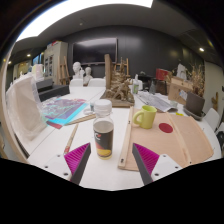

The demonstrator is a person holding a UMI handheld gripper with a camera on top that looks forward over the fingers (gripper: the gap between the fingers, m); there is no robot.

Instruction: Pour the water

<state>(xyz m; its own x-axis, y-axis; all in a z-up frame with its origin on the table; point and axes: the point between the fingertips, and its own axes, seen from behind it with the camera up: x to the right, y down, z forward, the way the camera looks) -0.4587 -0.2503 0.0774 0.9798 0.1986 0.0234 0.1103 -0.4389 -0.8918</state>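
1. Progress: judged from this view, you have not started the pour. Nothing is held, nothing is tilted, and no water is visible anywhere on the bench (105,172).

2. Jaws: your gripper (113,163) stands released. Its two fingers are spread apart with the purple pads (147,157) facing inward, and nothing sits between them.

3. Likely source vessel: a cylindrical can (103,138) with a pale lid and a dark, orange-marked label stands upright just ahead of the fingers, slightly toward the left one, clear of both. Whether it holds water cannot be told.

4. Likely receiving vessel: a yellow-green mug (146,117) stands upright beyond the right finger, handle turned toward the can, near the far end of a wooden cutting board (176,146). Its contents are not visible.

5. Other items: a small red disc (166,128) lies on the board, a white lidded jar (101,106) stands beyond the can, and a pencil (71,138) lies to the can's left.

6. Remaining: you have yet to grasp the vessel, carry it to the mug, tilt it and set it back. That is effectively the whole task.
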